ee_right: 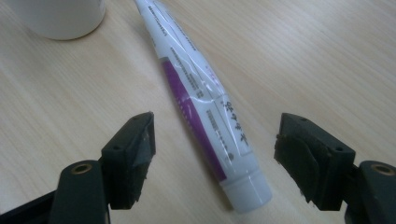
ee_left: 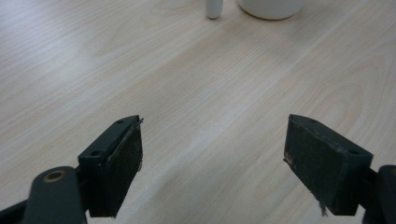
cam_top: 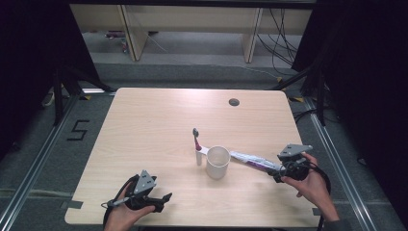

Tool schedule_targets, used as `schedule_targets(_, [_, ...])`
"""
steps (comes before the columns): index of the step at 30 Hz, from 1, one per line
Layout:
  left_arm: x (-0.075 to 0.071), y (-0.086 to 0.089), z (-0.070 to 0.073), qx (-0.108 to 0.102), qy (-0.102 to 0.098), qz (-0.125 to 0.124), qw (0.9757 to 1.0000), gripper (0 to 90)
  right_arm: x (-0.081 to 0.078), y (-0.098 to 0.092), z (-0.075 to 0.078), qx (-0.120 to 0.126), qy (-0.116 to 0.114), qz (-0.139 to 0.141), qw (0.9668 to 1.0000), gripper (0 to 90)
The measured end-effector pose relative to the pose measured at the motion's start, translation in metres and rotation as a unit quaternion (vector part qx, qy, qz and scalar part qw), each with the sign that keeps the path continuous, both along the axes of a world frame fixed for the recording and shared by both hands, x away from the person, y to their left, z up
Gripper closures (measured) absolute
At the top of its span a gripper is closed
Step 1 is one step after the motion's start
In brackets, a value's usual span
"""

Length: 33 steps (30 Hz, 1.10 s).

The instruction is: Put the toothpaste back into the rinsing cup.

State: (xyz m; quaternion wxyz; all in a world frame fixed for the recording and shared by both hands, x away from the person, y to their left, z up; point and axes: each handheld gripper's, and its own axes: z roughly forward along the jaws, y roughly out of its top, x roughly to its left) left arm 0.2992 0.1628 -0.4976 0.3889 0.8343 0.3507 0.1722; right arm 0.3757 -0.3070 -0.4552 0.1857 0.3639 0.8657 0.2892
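My right gripper (ee_right: 215,154) sits low over the right side of the pale wooden table (cam_top: 144,130), jaws spread apart. The white plastic toothpaste tube with a purple stripe (ee_right: 201,107) lies flat on the wood between them, cap end toward me, neither pad touching it: released, nothing grasped.

From the high view, the tube (cam_top: 250,160) lies on a slant just right of the white cylindrical cup (cam_top: 217,162), its flat crimped end close to the cup's side; I cannot tell whether they touch. The right gripper (cam_top: 284,168) is at the tube's cap end, held by the right hand (cam_top: 310,183).

A pink-and-white toothbrush with a grey head (cam_top: 197,147) lies just left of the cup, head pointing away from me.

My left gripper (ee_left: 212,154) hangs near the table's front-left edge, well apart from the cup, jaws wide, bare wood between them. The left hand (cam_top: 126,214) holds it from below the table edge.
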Motion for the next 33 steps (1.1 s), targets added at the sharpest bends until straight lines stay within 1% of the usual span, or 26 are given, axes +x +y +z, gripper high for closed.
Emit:
schedule_targets(1, [0.0, 0.0, 0.001, 0.002, 0.002, -0.002, 1.0, 19.1, 0.003, 0.002, 0.0, -0.006, 0.003, 0.005, 1.0, 29.9])
schedule_targets(2, [0.0, 0.0, -0.001, -0.005, -0.001, -0.003, 1.0, 19.1, 0.004, 0.005, 0.0, -0.011, 0.022, 0.002, 0.9997, 30.0])
schedule_targets(3, [-0.001, 0.0, 0.0, -0.001, 0.0, 0.001, 1.0, 19.2, 0.007, 0.007, 0.0, -0.016, 0.027, 0.007, 0.9995, 30.1])
schedule_targets(4, [-0.001, 0.0, 0.0, -0.002, -0.001, 0.002, 1.0, 19.2, 0.009, 0.01, -0.001, -0.02, 0.029, 0.011, 0.9993, 30.4])
schedule_targets(6, [-0.001, 0.001, 0.001, 0.003, -0.001, 0.0, 1.0, 19.2, 0.017, 0.015, -0.003, -0.038, 0.03, 0.028, 0.9984, 32.6])
schedule_targets(7, [-0.002, 0.0, 0.0, -0.001, 0.0, 0.0, 1.0, 19.2, 0.019, 0.016, -0.003, -0.045, 0.037, 0.033, 0.9978, 32.9])
schedule_targets(8, [-0.002, 0.0, 0.0, -0.003, 0.0, 0.0, 1.0, 19.2, 0.019, 0.016, -0.003, -0.045, 0.037, 0.033, 0.9978, 32.9])
schedule_targets(9, [-0.002, 0.0, 0.0, -0.003, 0.0, 0.0, 1.0, 19.2, 0.024, 0.018, -0.004, -0.057, 0.044, 0.041, 0.9966, 33.4])
schedule_targets(11, [-0.002, 0.0, 0.0, -0.003, 0.001, 0.001, 1.0, 19.2, 0.024, 0.02, -0.006, -0.058, 0.048, 0.038, 0.9965, 34.0])
schedule_targets(12, [-0.002, 0.0, 0.0, -0.002, 0.001, 0.001, 1.0, 19.2, 0.027, 0.02, -0.005, -0.062, 0.05, 0.043, 0.9959, 34.6])
schedule_targets(15, [-0.002, 0.0, 0.0, -0.003, 0.001, 0.0, 1.0, 19.2, 0.032, 0.024, -0.006, -0.073, 0.051, 0.042, 0.9952, 35.9])
schedule_targets(16, [-0.002, 0.0, 0.0, -0.003, 0.001, 0.0, 1.0, 19.2, 0.034, 0.024, -0.007, -0.075, 0.049, 0.052, 0.9946, 36.4])
schedule_targets(17, [-0.002, 0.0, 0.0, -0.003, 0.001, -0.001, 1.0, 19.2, 0.034, 0.026, -0.007, -0.072, 0.054, 0.049, 0.9947, 36.6])
schedule_targets(20, [-0.002, 0.001, 0.0, -0.003, 0.002, -0.001, 1.0, 19.2, 0.039, 0.028, -0.009, -0.085, 0.059, 0.061, 0.9928, 37.7])
schedule_targets(21, [-0.002, 0.001, 0.0, -0.003, 0.002, -0.002, 1.0, 19.2, 0.039, 0.03, -0.01, -0.086, 0.066, 0.057, 0.9925, 37.9])
schedule_targets(23, [-0.001, 0.0, -0.001, -0.004, 0.0, -0.001, 1.0, 19.2, 0.042, 0.032, -0.011, -0.089, 0.064, 0.061, 0.9921, 38.7])
schedule_targets(24, [-0.002, 0.0, -0.001, -0.001, 0.002, -0.001, 1.0, 19.2, 0.044, 0.033, -0.012, -0.09, 0.068, 0.066, 0.9914, 39.3])
schedule_targets(25, [-0.002, 0.001, 0.0, 0.005, 0.002, -0.003, 1.0, 19.2, 0.044, 0.034, -0.012, -0.092, 0.074, 0.063, 0.991, 39.9])
schedule_targets(27, [-0.001, 0.0, -0.001, -0.004, 0.003, -0.003, 1.0, 19.2, 0.046, 0.038, -0.014, -0.097, 0.078, 0.07, 0.9898, 40.8])
schedule_targets(28, [-0.001, 0.001, 0.0, -0.001, 0.003, -0.003, 1.0, 19.2, 0.047, 0.039, -0.015, -0.098, 0.079, 0.072, 0.9894, 41.2])
schedule_targets(29, [-0.001, 0.001, 0.0, -0.001, 0.005, -0.004, 1.0, 19.2, 0.051, 0.042, -0.016, -0.107, 0.081, 0.08, 0.9877, 41.8])
schedule_targets(30, [-0.001, 0.001, 0.0, -0.001, 0.005, -0.004, 1.0, 19.2, 0.051, 0.042, -0.016, -0.107, 0.081, 0.08, 0.9877, 41.8])
schedule_targets(31, [-0.002, 0.001, 0.0, -0.001, 0.005, -0.005, 1.0, 19.2, 0.052, 0.043, -0.017, -0.11, 0.086, 0.078, 0.9871, 42.6])
schedule_targets(32, [-0.001, 0.001, 0.0, -0.001, 0.004, -0.005, 1.0, 19.2, 0.053, 0.044, -0.018, -0.111, 0.085, 0.082, 0.9867, 43.7])
schedule_targets(33, [-0.001, 0.001, 0.0, 0.0, 0.003, -0.004, 1.0, 19.2, 0.053, 0.046, -0.019, -0.113, 0.09, 0.077, 0.9865, 44.7])
